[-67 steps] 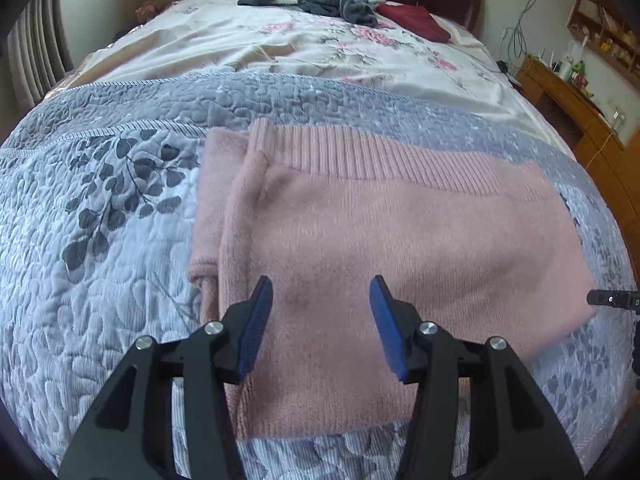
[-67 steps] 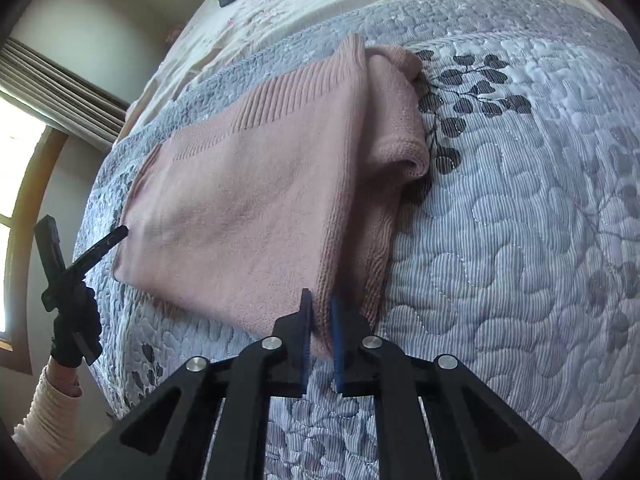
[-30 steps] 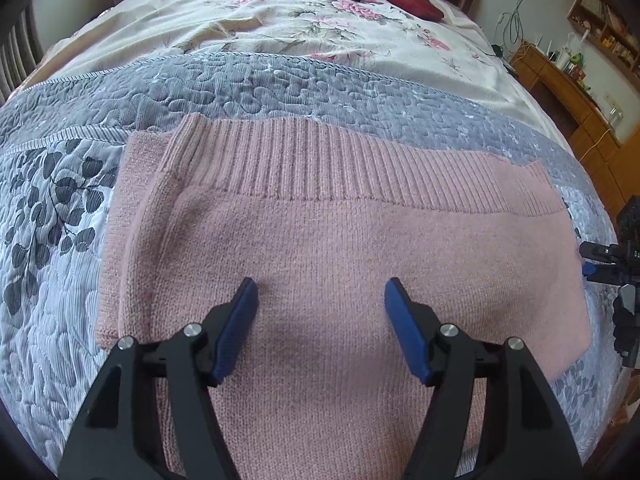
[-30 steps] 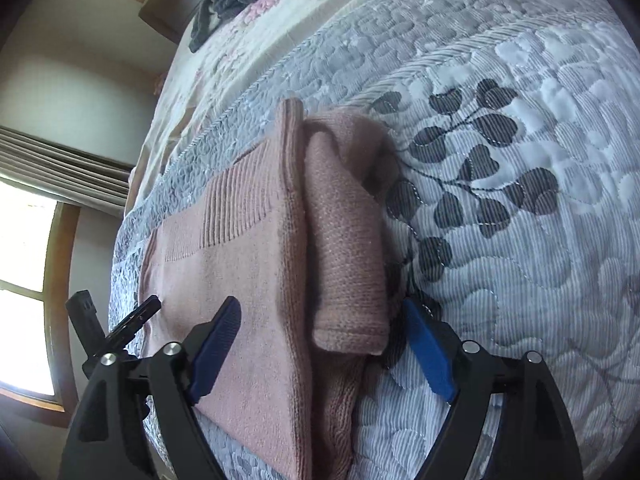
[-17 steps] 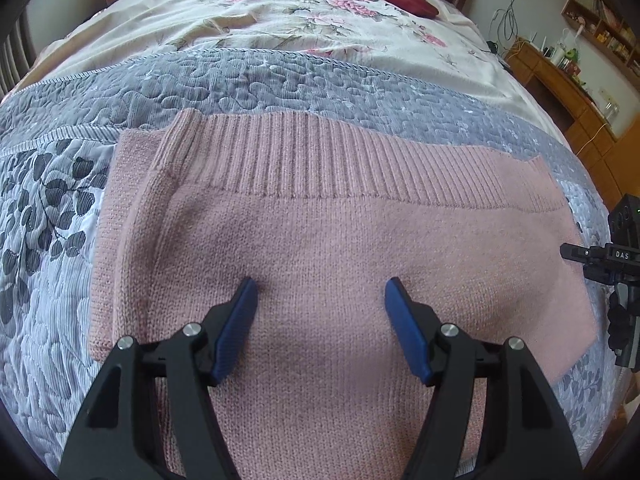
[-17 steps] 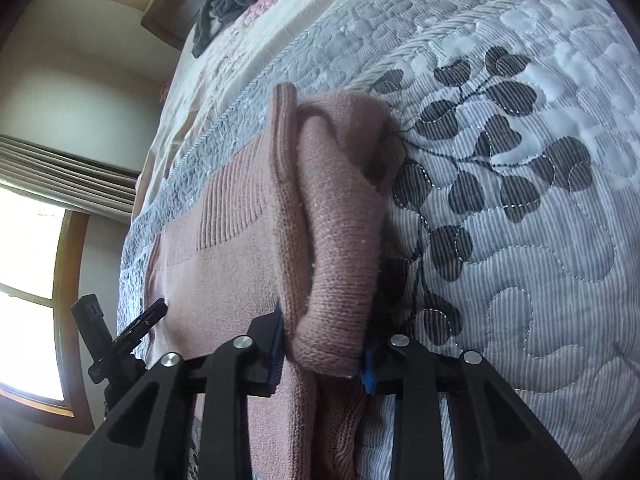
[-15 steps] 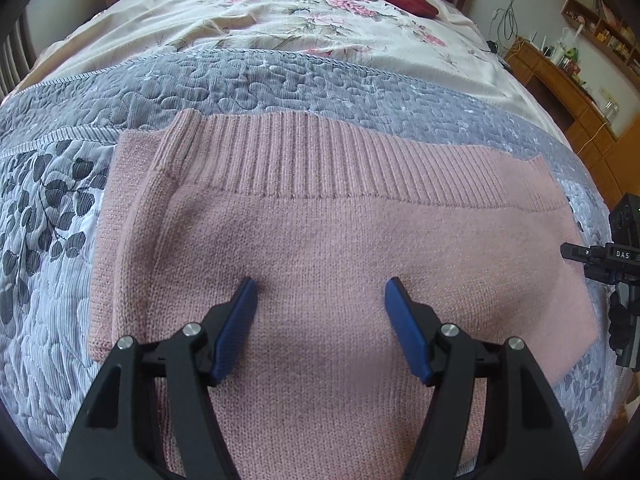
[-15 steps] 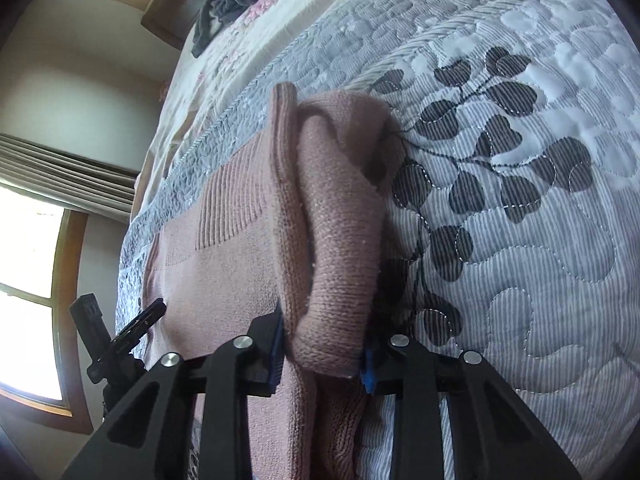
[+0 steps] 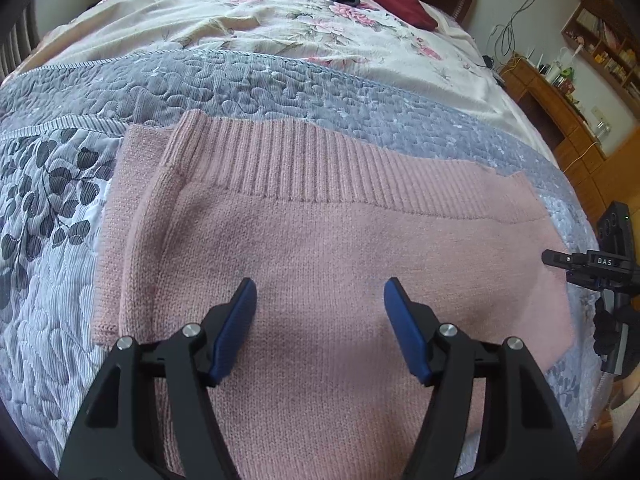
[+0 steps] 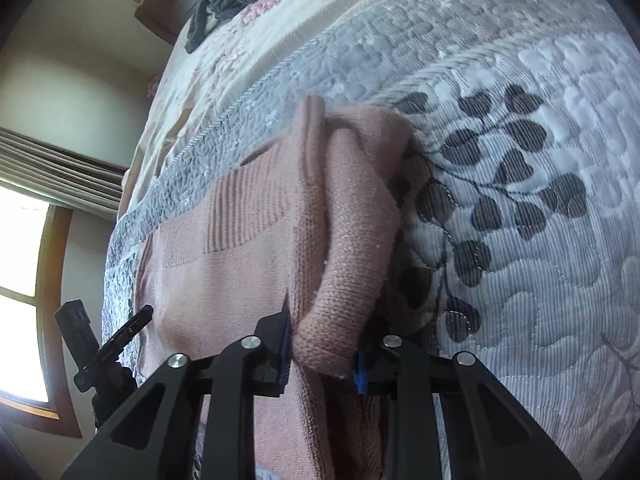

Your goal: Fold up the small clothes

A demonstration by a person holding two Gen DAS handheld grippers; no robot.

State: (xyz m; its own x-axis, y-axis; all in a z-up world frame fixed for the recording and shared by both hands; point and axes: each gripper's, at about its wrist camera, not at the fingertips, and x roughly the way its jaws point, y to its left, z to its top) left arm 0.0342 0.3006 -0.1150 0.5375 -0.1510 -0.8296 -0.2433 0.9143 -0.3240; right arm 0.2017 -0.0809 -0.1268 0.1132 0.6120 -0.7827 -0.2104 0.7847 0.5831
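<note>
- Since a second ago, our right gripper [image 10: 322,354] has clamped onto the sleeve [image 10: 352,240].
- One pink sweater [image 9: 320,248]; quilt [image 9: 48,280] at nine o'clock.
- Left gripper [image 9: 320,320]: jaws apart, holding nothing.

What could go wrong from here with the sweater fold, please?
The right gripper pinches only the rolled sleeve, so lifting may drag that layer alone and undo the stack. The left gripper hangs open above the sweater, pinning nothing, so the body may slide on the quilt. The sleeve edge bulges past the blue fingers and might slip out.
</note>
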